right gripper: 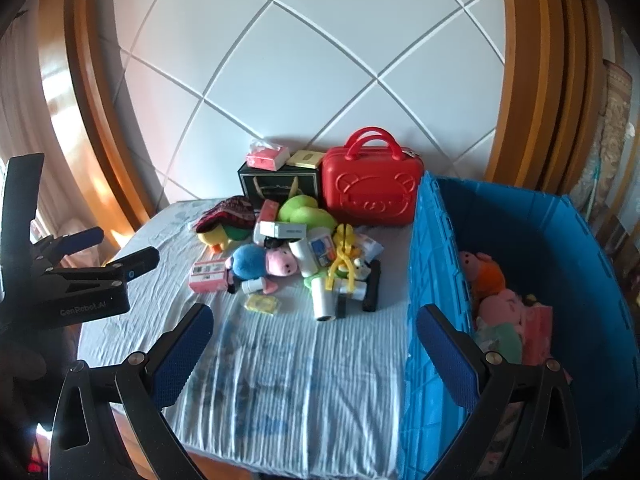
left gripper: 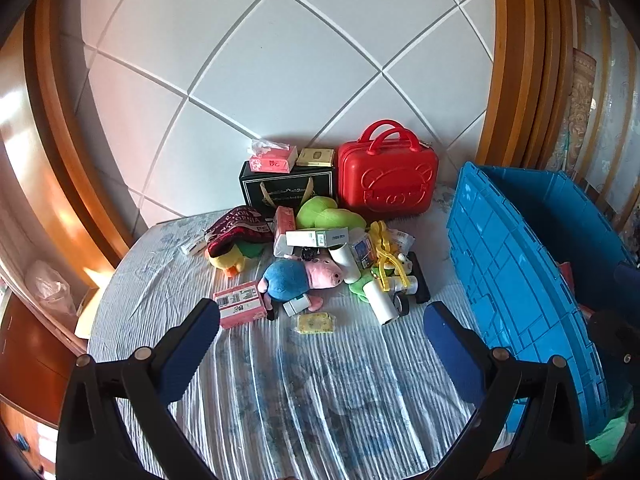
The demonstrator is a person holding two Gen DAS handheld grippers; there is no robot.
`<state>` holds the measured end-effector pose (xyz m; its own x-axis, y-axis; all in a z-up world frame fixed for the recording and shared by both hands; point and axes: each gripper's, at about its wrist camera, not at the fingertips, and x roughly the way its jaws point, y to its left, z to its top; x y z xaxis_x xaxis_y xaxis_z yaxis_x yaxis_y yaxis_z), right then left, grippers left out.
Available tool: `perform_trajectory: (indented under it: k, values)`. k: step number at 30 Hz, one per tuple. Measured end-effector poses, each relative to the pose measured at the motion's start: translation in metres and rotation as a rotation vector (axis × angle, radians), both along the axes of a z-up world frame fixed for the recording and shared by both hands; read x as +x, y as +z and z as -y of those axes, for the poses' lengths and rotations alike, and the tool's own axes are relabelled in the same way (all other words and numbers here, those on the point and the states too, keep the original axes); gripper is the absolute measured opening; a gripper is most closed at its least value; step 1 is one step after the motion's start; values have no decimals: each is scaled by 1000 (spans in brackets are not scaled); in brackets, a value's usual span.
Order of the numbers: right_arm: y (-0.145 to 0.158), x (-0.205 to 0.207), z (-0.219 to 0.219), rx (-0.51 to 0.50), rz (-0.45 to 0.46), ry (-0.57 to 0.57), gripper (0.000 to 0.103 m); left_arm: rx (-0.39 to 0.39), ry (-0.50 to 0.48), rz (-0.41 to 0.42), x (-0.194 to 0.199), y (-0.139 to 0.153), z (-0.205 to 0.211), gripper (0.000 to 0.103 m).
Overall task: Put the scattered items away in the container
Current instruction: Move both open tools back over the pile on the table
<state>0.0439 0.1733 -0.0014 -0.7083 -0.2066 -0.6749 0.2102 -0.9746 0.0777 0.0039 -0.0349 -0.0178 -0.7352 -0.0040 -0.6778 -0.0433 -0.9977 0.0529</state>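
A heap of small items lies on the striped sheet: a pig plush in blue point(left gripper: 298, 276) point(right gripper: 260, 262), a pink box point(left gripper: 240, 303) point(right gripper: 208, 276), a yellow packet point(left gripper: 315, 323) point(right gripper: 262, 303), white rolls point(left gripper: 380, 300) point(right gripper: 323, 300) and a yellow plastic toy point(left gripper: 386, 254) point(right gripper: 344, 256). The blue crate point(left gripper: 520, 264) point(right gripper: 432, 280) stands to the right, with soft toys point(right gripper: 500, 300) inside. My left gripper point(left gripper: 320, 330) is open, hovering short of the heap, and also shows at the left in the right wrist view point(right gripper: 110, 250). My right gripper point(right gripper: 314, 334) is open and empty near the crate wall.
A red case point(left gripper: 386, 176) point(right gripper: 372, 192), a black gift box point(left gripper: 286, 190) point(right gripper: 276, 186) with a tissue pack and a small box on top, and a green plush point(left gripper: 324, 214) sit at the back against the white padded headboard. Wooden frames flank both sides.
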Motion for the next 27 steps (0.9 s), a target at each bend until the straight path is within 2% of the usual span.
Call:
perform_trajectory:
  k: [7,16,21,27]
  values:
    - [3,4,-4,11,-10,-28,103,-18,-8,-27,6,7,-2,103]
    - [3,8,-7,8,-10,-34,103,-2,-48,0,8,5,-12,103]
    - [2,9,-7,11,-11,-32,103,-47,-16,-17,11,5,-15,103]
    - [1,7,-7,12,-5,-24,103,-29,1,-39,12,9,-13,103]
